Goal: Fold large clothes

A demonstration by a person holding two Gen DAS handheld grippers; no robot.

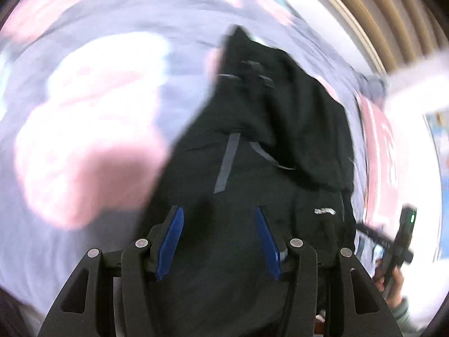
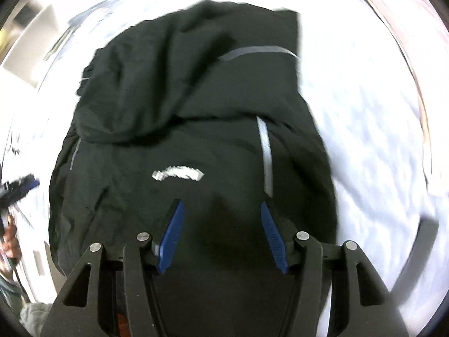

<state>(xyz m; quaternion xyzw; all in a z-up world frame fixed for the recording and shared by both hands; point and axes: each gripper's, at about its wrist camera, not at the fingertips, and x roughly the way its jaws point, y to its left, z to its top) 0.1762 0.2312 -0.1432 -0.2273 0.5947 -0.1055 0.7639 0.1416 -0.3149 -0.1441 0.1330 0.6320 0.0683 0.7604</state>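
Note:
A black jacket (image 1: 252,146) with grey stripes and a small white logo lies bunched on a bed. In the right wrist view the jacket (image 2: 182,106) fills the middle, with its upper part folded down over the body. My left gripper (image 1: 217,213) is open, its blue pads apart just above the jacket's near part, holding nothing. My right gripper (image 2: 221,207) is also open over the jacket's lower part, below the white logo (image 2: 178,172). The right gripper also shows in the left wrist view (image 1: 401,241), at the jacket's right edge. Both views are blurred by motion.
The jacket lies on a pale bed sheet (image 1: 92,129) with pink patches; in the right wrist view the sheet (image 2: 373,129) looks white. A wooden slatted headboard (image 1: 387,14) stands at the far right. White shelving (image 2: 31,45) stands at the left.

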